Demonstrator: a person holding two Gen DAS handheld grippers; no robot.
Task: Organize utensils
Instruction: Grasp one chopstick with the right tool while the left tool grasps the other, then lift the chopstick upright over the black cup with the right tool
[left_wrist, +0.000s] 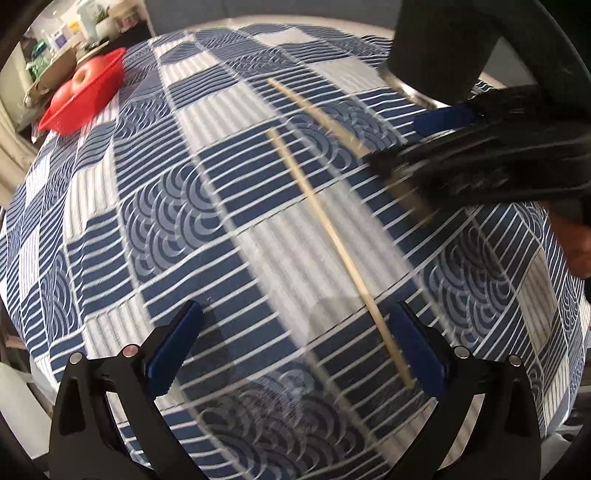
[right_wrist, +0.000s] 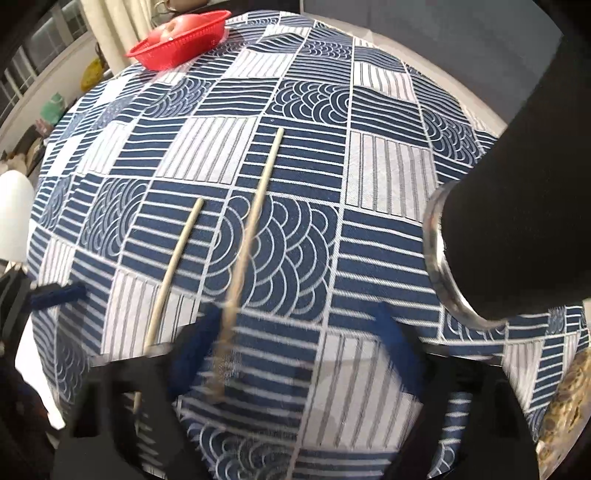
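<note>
Right wrist: round wooden chopsticks (right_wrist: 258, 206), woven tablecloth (right_wrist: 388, 177)

Table (right_wrist: 388, 177) covered in a blue-and-white patterned cloth.
Two wooden chopsticks (right_wrist: 177, 266) lie side by side near its middle; a red basket (right_wrist: 177, 51) sits at a far corner, a black metal-rimmed container (right_wrist: 436, 258) near one edge.

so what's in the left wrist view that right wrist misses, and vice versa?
Left wrist only: the cluttered shelf beyond the table's far corner, and the right hand-held gripper seen from outside, down at the farther chopstick.

Right wrist only: a white rounded object at the left edge and a speckled brown surface at lower right.

Both: two wooden chopsticks, the nearer one lying free, the blue patterned tablecloth, the red basket holding a red fruit, and the steel-rimmed black container.
</note>
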